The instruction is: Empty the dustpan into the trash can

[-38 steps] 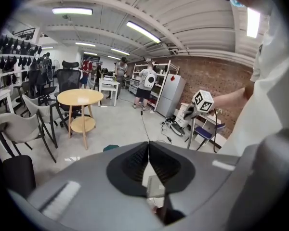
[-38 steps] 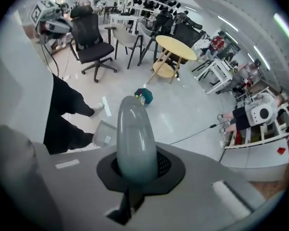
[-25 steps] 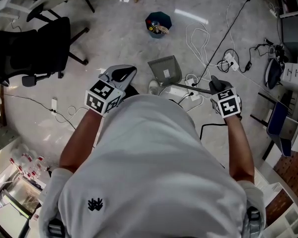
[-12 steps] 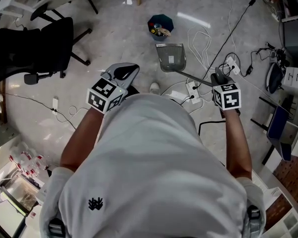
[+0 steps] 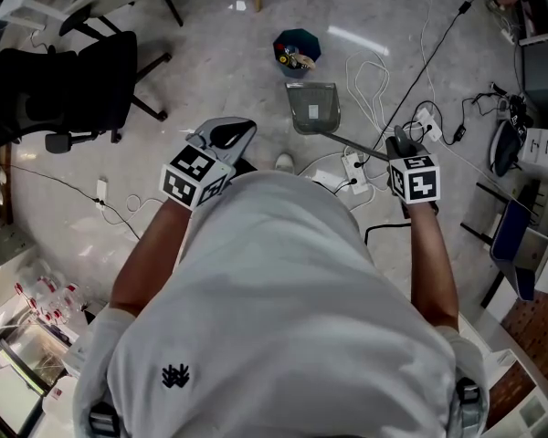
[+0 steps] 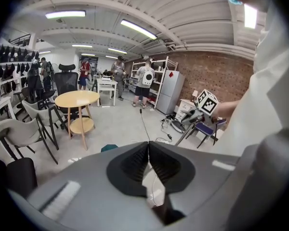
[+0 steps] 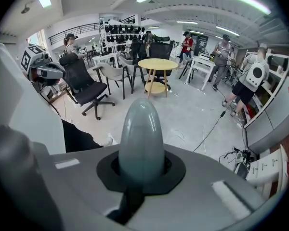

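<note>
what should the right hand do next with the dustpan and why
Probably ease the dustpan forward until it hangs over the trash can. The right tongs are shut on its handle, but in the head view the pan sits short of the can, so tipping now would likely miss it.

The floor point(image 5: 228, 71) is pale polished stone, glossy, with bright reflections on it. The dustpan point(image 5: 313, 108) looks like smooth grey plastic, its handle point(image 7: 140, 129) faintly shiny against the matt grey shell and black rubbery pads of the right gripper point(image 7: 141, 170). The person's shirt point(image 5: 274, 318) is matt white cloth, and the round table point(image 7: 157, 64) is light wood.
</note>
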Available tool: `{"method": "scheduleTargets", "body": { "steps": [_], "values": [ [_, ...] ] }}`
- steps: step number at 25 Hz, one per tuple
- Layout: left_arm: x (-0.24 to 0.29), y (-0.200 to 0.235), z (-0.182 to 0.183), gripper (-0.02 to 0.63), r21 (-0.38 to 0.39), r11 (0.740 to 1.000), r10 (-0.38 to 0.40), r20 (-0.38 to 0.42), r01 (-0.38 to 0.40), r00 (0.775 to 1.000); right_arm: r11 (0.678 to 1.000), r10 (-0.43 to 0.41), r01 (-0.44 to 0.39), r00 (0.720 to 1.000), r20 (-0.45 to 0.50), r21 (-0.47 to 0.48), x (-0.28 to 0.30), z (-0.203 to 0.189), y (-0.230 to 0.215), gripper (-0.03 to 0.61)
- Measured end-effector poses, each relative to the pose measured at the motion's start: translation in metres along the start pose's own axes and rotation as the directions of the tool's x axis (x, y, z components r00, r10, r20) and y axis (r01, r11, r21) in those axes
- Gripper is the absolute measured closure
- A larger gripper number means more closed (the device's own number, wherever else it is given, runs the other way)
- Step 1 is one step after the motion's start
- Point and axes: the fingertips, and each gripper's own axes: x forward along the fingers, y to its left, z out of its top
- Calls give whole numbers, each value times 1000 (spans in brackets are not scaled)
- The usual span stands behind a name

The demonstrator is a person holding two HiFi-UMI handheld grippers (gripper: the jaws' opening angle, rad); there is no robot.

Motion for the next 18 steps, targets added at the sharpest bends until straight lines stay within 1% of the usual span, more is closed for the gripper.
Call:
{"method": "scheduleTargets", "body": {
  "steps": [9,18],
  "values": [
    [2,-8,0,556,23,1000,-6,-12,6,1000,999,-4,3,1000,-9,-37,-5,-9,1,577],
    [1,-10,-9,555,52,999,2,-40,0,999,997,-9,8,1000,-20,-71,-5,-15,5,577]
  ]
}}
